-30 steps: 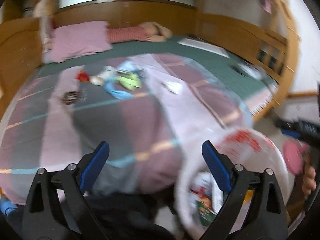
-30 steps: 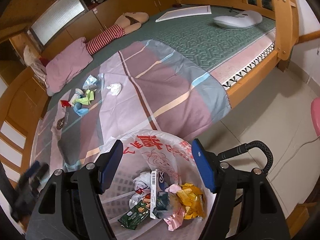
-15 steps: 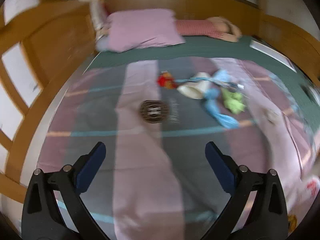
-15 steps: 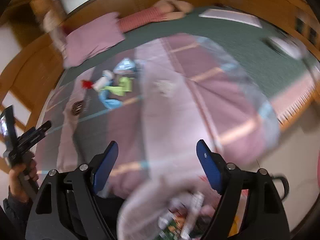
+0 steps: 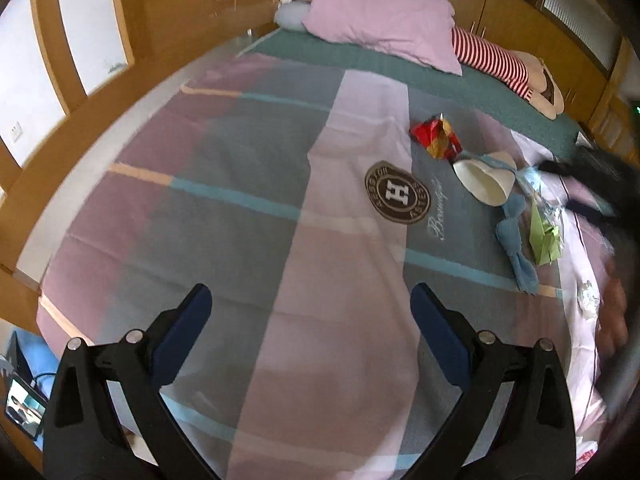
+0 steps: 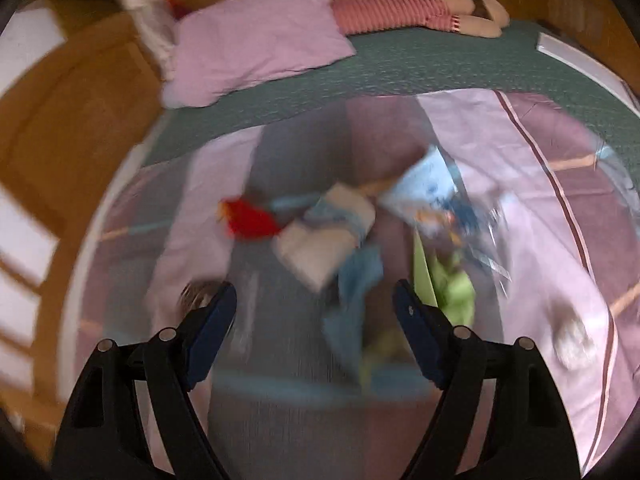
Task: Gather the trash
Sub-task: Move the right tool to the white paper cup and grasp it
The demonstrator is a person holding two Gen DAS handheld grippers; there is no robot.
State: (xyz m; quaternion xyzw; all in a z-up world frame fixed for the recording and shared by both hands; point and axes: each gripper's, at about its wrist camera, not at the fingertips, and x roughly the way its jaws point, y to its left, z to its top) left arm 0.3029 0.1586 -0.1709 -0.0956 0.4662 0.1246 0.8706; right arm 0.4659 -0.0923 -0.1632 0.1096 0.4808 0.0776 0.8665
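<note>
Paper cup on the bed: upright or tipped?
Tipped. The paper cup lies on its side on the blanket, open mouth showing.

We see a matt woven cloth bedspread (image 5: 256, 208) across the middle of the frame, smooth, with an embroidered badge (image 5: 397, 193). At upper right lie a glossy red foil wrapper (image 5: 436, 139), a matt white paper cup (image 5: 484, 182) and crumpled green paper (image 5: 545, 236). At upper left, varnished wood panelling (image 5: 180, 4) shines faintly.
</note>
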